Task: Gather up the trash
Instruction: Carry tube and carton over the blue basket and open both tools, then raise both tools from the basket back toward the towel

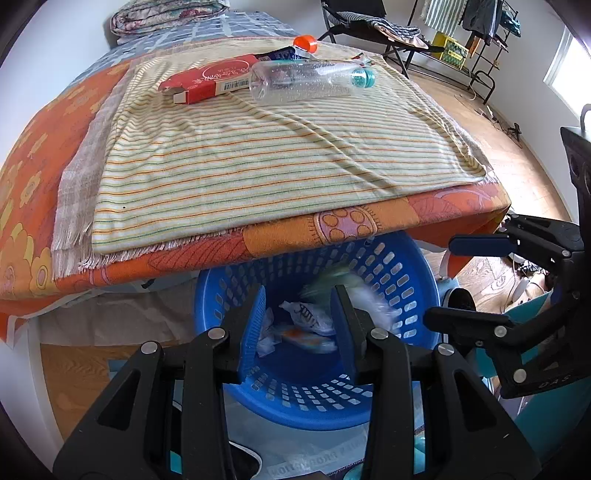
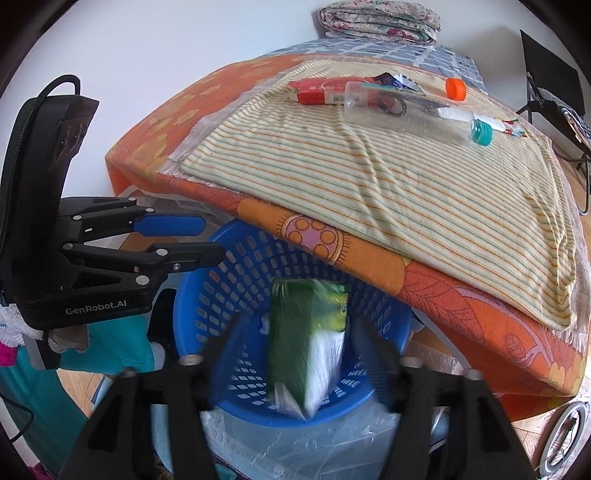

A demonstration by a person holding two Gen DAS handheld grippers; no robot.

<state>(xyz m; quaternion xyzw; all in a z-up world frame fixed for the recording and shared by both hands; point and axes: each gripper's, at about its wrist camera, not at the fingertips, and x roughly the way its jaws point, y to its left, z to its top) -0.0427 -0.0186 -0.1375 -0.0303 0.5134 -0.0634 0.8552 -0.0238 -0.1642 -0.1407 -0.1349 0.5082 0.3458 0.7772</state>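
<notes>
The right gripper [image 2: 299,343] is seen with jaws spread apart above the blue basket [image 2: 236,280], a blurred green-and-white packet [image 2: 306,343] between them, untouched. The left gripper [image 1: 301,325] is held partly open, empty, over the same basket.

Room: white walls [image 1: 74,22]; wood floor [image 1: 509,155]; bed [image 1: 22,206] with orange cover; folding chair [image 1: 354,22]; clothes rack [image 1: 484,22]; bright window [image 1: 569,62] admitted daylight.
</notes>
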